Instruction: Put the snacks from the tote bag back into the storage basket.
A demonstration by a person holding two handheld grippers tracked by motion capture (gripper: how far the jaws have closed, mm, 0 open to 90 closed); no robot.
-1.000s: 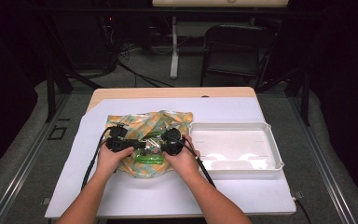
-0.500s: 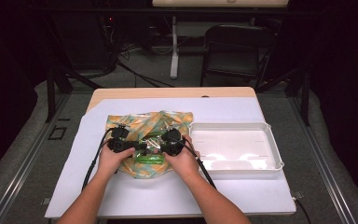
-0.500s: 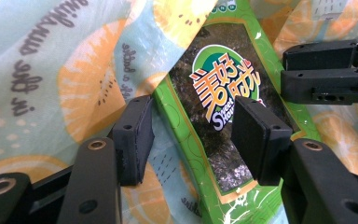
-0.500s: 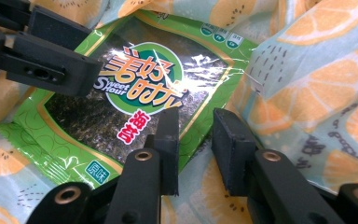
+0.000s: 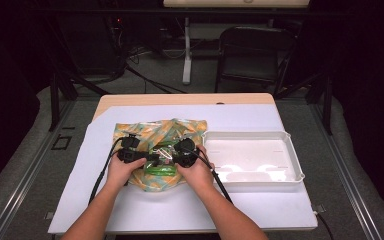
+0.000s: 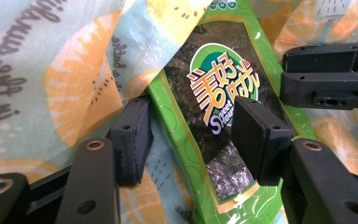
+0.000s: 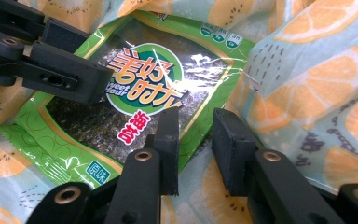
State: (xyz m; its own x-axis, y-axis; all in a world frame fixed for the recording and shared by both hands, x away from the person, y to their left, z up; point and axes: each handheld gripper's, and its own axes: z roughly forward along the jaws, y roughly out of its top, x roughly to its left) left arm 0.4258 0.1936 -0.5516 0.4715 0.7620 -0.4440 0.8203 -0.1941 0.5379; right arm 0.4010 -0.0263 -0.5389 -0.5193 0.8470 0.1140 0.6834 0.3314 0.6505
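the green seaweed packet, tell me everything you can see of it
The green seaweed packet is a flat, glossy plastic pouch, crinkled and catching glare. Its bright green border frames a clear window of dark seaweed sheets, with an oval logo in orange and white characters. It lies on the orange-slice patterned cloth, whose folds cover part of one side. The left gripper straddles one edge with jaws apart; the right gripper stands open at the opposite edge. Whether any pad presses on it cannot be told.

Seaweed packet (image 6: pixel 214 121) bottom edge cut off
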